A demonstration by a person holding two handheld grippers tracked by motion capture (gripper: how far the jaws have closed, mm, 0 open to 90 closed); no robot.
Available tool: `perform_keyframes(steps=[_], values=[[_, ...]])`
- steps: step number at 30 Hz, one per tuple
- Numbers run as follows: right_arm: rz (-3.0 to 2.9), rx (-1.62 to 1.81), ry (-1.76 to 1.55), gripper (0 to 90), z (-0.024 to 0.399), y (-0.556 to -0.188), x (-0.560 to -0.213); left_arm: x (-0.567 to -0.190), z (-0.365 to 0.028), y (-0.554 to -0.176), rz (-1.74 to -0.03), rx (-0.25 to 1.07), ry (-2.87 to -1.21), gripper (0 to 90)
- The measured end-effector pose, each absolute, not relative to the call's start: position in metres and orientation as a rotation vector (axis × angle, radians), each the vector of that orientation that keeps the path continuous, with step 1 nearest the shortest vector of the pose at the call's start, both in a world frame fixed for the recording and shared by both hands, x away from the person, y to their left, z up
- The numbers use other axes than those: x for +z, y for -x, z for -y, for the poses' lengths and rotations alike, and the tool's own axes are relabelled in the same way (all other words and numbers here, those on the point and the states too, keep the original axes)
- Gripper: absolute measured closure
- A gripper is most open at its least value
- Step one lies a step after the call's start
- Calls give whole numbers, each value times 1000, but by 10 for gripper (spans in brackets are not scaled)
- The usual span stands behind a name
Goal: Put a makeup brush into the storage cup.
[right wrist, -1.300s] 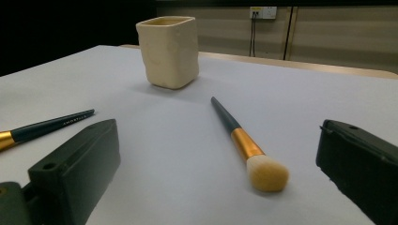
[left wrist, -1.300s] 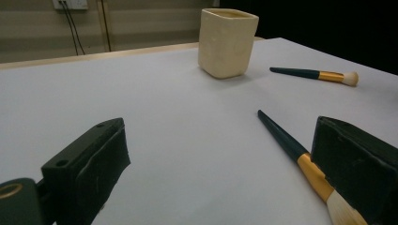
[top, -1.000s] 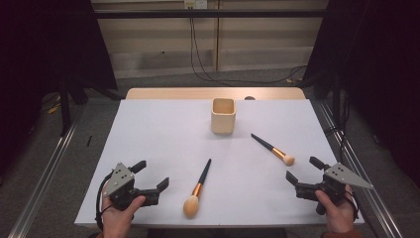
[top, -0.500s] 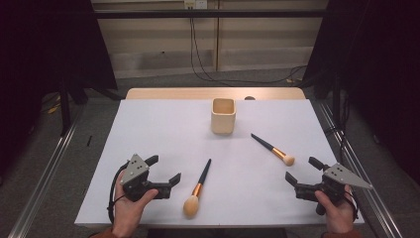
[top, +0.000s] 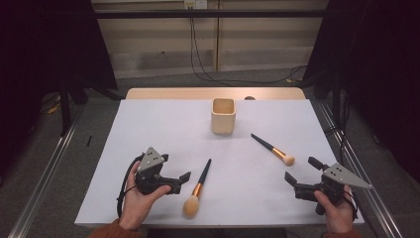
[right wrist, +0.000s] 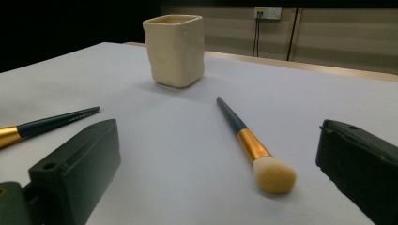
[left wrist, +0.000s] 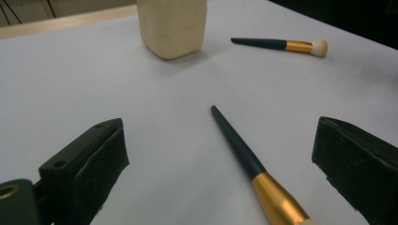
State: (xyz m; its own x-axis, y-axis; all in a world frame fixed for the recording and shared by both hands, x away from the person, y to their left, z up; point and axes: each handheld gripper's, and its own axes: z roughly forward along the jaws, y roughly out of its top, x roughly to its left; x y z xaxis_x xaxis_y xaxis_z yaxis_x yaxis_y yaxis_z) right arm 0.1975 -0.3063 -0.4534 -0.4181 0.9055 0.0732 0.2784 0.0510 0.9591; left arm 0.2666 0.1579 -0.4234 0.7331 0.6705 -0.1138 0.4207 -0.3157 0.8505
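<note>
A cream square cup (top: 223, 115) stands at the middle back of the white table (top: 148, 124). A large brush (top: 197, 188) with a dark handle, gold ferrule and tan bristles lies near the front, bristles toward me. My left gripper (top: 175, 166) is open just left of it; in the left gripper view its handle (left wrist: 239, 150) lies between the open jaws, untouched. A smaller brush (top: 273, 149) lies to the right of the cup. My right gripper (top: 300, 168) is open close behind its bristles (right wrist: 274, 174), holding nothing.
A wooden strip (top: 208, 93) runs along the table's far edge. Cables (top: 198, 59) hang down the wall behind. Metal rails (top: 44, 168) flank the table on the floor. Bare white surface lies between the cup and the two brushes.
My left gripper has moved right and forward, up beside the large brush's handle. The right gripper, both brushes and the cup have stayed put.
</note>
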Motion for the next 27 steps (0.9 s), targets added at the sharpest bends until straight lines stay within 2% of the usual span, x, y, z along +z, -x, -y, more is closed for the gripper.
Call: perform_keyframes(steps=[15,27], values=[[-1761,1388,-1185,1,306,-198,-454,-423,-138,-277,-945,114,-2180,72],[-1778,1382,-1182,1,305,-198,-455,-426,-123,-286,-1020,73,-2337,81]])
